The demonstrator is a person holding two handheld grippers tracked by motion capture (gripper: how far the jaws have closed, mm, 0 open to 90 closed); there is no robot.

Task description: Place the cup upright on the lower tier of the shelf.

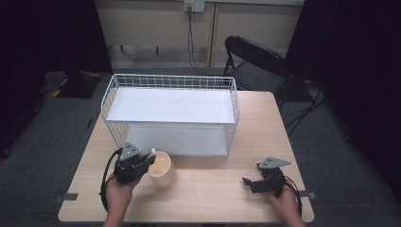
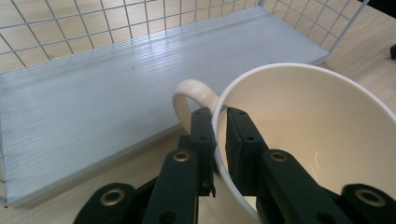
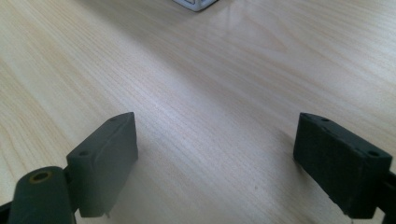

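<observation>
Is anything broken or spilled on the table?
Nothing stands out. The cream mug looks whole and empty, pinched by its rim in the left gripper. The white wire rack sits straight on the table, with no spill.

This looks like a lab or a recording room set up for tests, not a home. A plain light-wood table [image 1: 227, 189] stands alone on grey carpet [image 1: 354, 156], with small tape marks on the floor at its near corners. Black curtains [image 1: 359, 42] hang at three and nine o'clock, shutting the space off. At twelve o'clock a pale wall carries a socket box [image 1: 194, 5] with a cable [image 1: 191, 42] running down from it. A black folding chair [image 1: 255, 64] waits at about one o'clock. Dark gear sits on the floor at ten o'clock; I cannot make out what it is.
</observation>
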